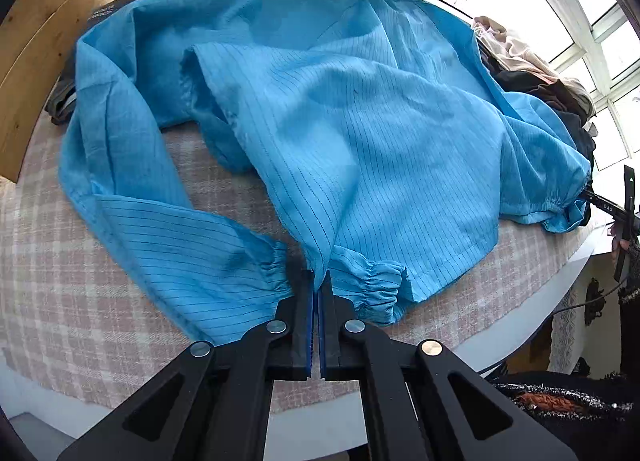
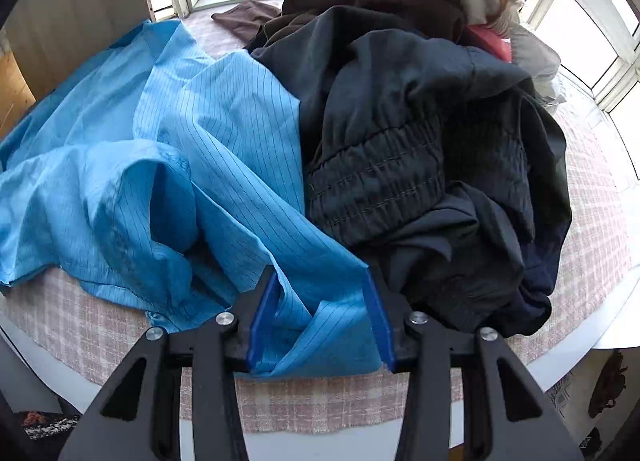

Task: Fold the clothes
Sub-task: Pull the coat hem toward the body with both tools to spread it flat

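1. On the pink checked tablecloth point(image 1: 100, 261), a thin blue pinstriped jacket point(image 1: 360, 133) lies spread beside piled dark clothes point(image 2: 420, 165).
2. Left gripper point(image 1: 319, 281) is clenched on its hem.
3. Right gripper point(image 2: 320, 293) gapes wide, jacket fabric lying between its blue pads point(image 2: 264, 309).

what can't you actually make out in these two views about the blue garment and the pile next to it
- Left wrist view: which part of the blue garment the left gripper pinches; its shut fingers cover the fabric.
- Right wrist view: how far the garment runs under the dark clothes pile; the pile covers its edge.
- Right wrist view: whether the right gripper, standing open, touches the cloth; folds hide the contact.
- Both views: the tablecloth edges, cut off by the frame.
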A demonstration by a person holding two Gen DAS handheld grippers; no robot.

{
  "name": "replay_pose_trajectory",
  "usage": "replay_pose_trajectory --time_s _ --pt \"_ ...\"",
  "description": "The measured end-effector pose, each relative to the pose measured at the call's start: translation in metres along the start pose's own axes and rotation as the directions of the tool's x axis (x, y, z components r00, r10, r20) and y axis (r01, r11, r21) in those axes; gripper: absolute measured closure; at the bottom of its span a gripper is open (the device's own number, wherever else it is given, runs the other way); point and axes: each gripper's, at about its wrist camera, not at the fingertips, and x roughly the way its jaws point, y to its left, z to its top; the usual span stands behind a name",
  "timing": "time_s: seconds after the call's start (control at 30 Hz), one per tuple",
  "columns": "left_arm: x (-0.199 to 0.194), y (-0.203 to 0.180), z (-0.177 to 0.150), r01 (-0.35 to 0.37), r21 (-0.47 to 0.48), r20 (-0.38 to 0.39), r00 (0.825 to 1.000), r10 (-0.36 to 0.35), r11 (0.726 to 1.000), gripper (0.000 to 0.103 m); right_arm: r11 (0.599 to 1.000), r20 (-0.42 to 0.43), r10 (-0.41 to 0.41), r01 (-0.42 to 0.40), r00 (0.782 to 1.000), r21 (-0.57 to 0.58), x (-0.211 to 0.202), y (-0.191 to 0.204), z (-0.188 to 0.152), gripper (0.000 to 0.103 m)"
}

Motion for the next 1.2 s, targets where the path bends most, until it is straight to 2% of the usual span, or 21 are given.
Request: replay_pose_trajectory --time_s 0.03,0.1,0.17,0.23,0.3,0.37,0.47,0.6,0.63,0.67,0.7,0.73,0.77,0.9,1.0,1.1,1.17,1.2 --pt "-0.011 0.004 -0.004 -0.001 -0.013 0.012 1.0 0.001 1.0 0.102 1.0 0.026 0.016 -0.016 1.0 0.017 -0.014 -0.001 -0.004 0.061" --pt "-0.023 0.011 -0.009 -0.016 -0.033 0.02 1.0 0.017 0.999 0.102 0.995 0.066 0.099 -0.101 0.993 0.026 -0.039 0.005 -0.012 0.061" --pt "-0.025 0.017 -0.012 -0.034 -0.031 0.009 0.999 0.034 0.999 0.102 0.979 0.094 0.199 -0.201 0.975 0.013 -0.055 0.021 -0.022 0.059" --pt "-0.018 0.017 -0.013 -0.046 -0.033 -0.001 0.999 0.046 0.998 0.102 0.97 0.06 0.242 -0.24 0.968 -0.046 -0.043 0.045 -0.023 0.054" --pt "-0.011 0.019 -0.011 -0.041 -0.045 -0.006 0.999 0.041 0.998 0.102 0.955 0.021 0.281 -0.278 0.959 -0.105 -0.03 0.069 -0.025 0.054" --pt "-0.005 0.023 -0.012 -0.048 -0.051 -0.015 0.999 0.047 0.998 0.102 0.966 -0.038 0.212 -0.215 0.976 -0.14 -0.003 0.09 -0.028 0.054" --pt "-0.001 0.024 -0.013 -0.06 -0.061 -0.03 0.998 0.058 0.996 0.102 0.97 -0.106 0.164 -0.179 0.981 -0.163 0.022 0.093 -0.036 0.054" --pt "0.001 0.018 -0.012 -0.054 -0.042 -0.033 0.998 0.053 0.998 0.102 0.949 -0.113 0.253 -0.269 0.961 -0.164 0.037 0.097 -0.037 0.054" --pt "0.001 0.015 -0.011 -0.05 -0.029 -0.033 0.998 0.049 0.998 0.102 0.944 -0.113 0.263 -0.28 0.958 -0.176 0.039 0.101 -0.036 0.055" --pt "0.0 0.013 -0.01 -0.044 -0.014 -0.031 0.999 0.044 0.999 0.102 0.938 -0.112 0.274 -0.291 0.955 -0.188 0.041 0.104 -0.035 0.068" --pt "-0.003 0.011 -0.01 -0.039 0.004 -0.027 0.999 0.039 0.999 0.102 0.937 -0.116 0.268 -0.287 0.956 -0.2 0.04 0.108 -0.034 0.089" --pt "-0.006 0.008 -0.01 -0.036 0.024 -0.021 0.999 0.036 0.999 0.102 0.933 -0.123 0.284 -0.304 0.951 -0.193 0.035 0.108 -0.034 0.095" --pt "-0.011 0.007 -0.011 -0.029 0.04 -0.012 0.999 0.03 0.999 0.102 0.929 -0.131 0.301 -0.321 0.945 -0.184 0.03 0.108 -0.034 0.095" --pt "-0.043 0.006 -0.024 0.038 0.089 0.031 0.999 -0.041 0.995 0.102 0.906 -0.046 0.412 -0.415 0.91 -0.084 -0.025 0.09 -0.041 0.096" --pt "-0.07 0.012 -0.04 0.083 0.111 0.048 0.995 -0.088 0.99 0.102 0.904 -0.005 0.425 -0.425 0.905 -0.037 -0.067 0.079 -0.056 0.096" --pt "-0.092 0.017 -0.06 0.125 0.122 0.049 0.99 -0.131 0.985 0.102 0.933 -0.002 0.36 -0.36 0.933 -0.027 -0.096 0.068 -0.079 0.096" --pt "-0.095 0.02 -0.078 0.166 0.133 0.016 0.985 -0.17 0.977 0.102 0.953 -0.056 0.302 -0.302 0.952 -0.003 -0.085 0.06 -0.09 0.095" --pt "-0.09 0.019 -0.088 0.183 0.144 -0.019 0.983 -0.182 0.973 0.101 0.962 -0.085 0.272 -0.273 0.958 0.008 -0.079 0.056 -0.095 0.092"
